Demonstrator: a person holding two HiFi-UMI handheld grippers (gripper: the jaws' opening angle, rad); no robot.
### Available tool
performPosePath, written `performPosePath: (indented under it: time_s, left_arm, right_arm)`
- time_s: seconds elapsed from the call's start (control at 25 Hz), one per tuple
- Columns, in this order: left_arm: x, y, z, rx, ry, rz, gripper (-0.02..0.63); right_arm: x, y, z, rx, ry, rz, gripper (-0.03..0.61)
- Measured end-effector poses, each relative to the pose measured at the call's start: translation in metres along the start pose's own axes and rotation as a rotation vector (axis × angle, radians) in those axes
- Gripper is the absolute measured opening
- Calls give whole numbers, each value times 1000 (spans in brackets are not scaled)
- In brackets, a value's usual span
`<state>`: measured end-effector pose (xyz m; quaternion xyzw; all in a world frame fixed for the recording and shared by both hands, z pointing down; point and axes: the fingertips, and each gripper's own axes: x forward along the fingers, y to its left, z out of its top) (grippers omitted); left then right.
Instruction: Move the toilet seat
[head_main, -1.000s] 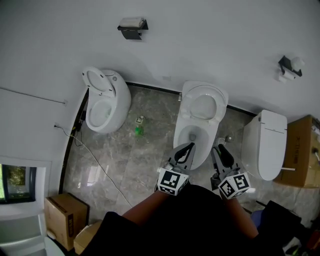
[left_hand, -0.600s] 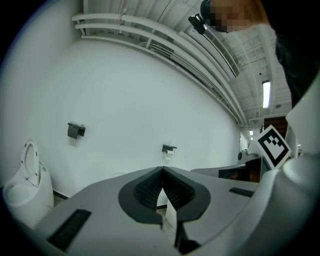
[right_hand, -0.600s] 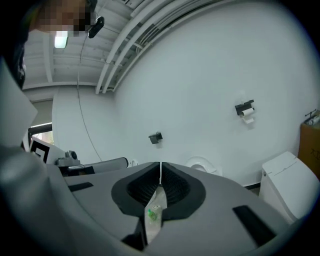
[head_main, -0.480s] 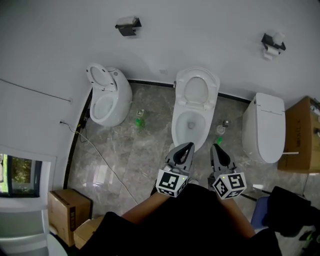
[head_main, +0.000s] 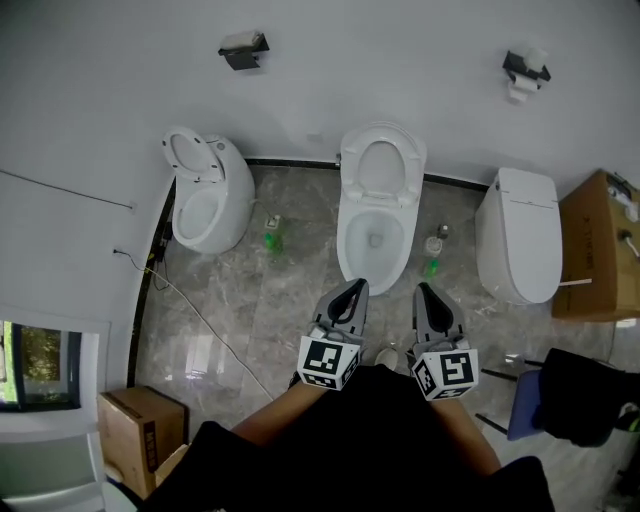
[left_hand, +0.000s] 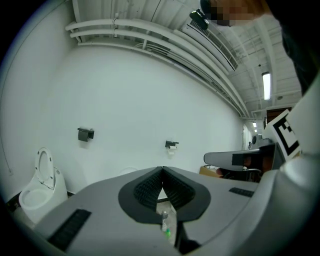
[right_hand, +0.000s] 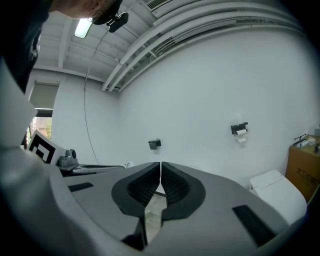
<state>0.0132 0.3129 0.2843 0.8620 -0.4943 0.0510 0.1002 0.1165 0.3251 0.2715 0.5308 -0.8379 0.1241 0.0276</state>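
Note:
The middle white toilet (head_main: 372, 235) has its seat (head_main: 383, 165) raised against the wall, leaving the bowl exposed. My left gripper (head_main: 355, 288) and right gripper (head_main: 424, 291) hover side by side over the floor in front of the bowl, touching nothing. Both are shut and empty. In the left gripper view the closed jaws (left_hand: 162, 171) point at the white wall. The right gripper (right_hand: 160, 165) likewise faces the wall with its jaws pressed together.
An open toilet (head_main: 200, 195) stands at the left and a lidded one (head_main: 520, 245) at the right. Small bottles (head_main: 270, 237) (head_main: 433, 255) sit on the marble floor. Cardboard boxes (head_main: 140, 425) (head_main: 598, 245), a floor cable (head_main: 190, 310) and a blue stool (head_main: 530, 400) are around.
The head view has drawn back: the toilets sit higher and smaller. Both grippers now show floor between their tips and the bowl's front, which the left tip overlapped before.

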Motion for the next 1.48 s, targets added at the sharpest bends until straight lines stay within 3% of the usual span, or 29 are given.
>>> performPosePath:
  time_s: [0.12,0.28,0.4,0.48,0.96,1.48]
  left_arm:
    - [-9,12,2,23,19,-24,14]
    - [-26,39,3,-32,35,-40,14]
    - [-28,50,7,-93,2,-108,14]
    - [-29,56,11,-88,-27,-110,14]
    - [-29,45,15,-56,-86,-9,14]
    - [-8,-4,17,-49,-98,-1,14]
  right_arm:
    - [9,17,5,4,4,-29,34]
    - [27,52,19,-18,-14,-5,32]
    - [39,67,20,-38,-5,6,31]
    - [40,69,17,-60,5,0,31]
    - [7,12,14,-100,-11,-44,29]
    - [-28,-45,17,-68,-12,-75,29]
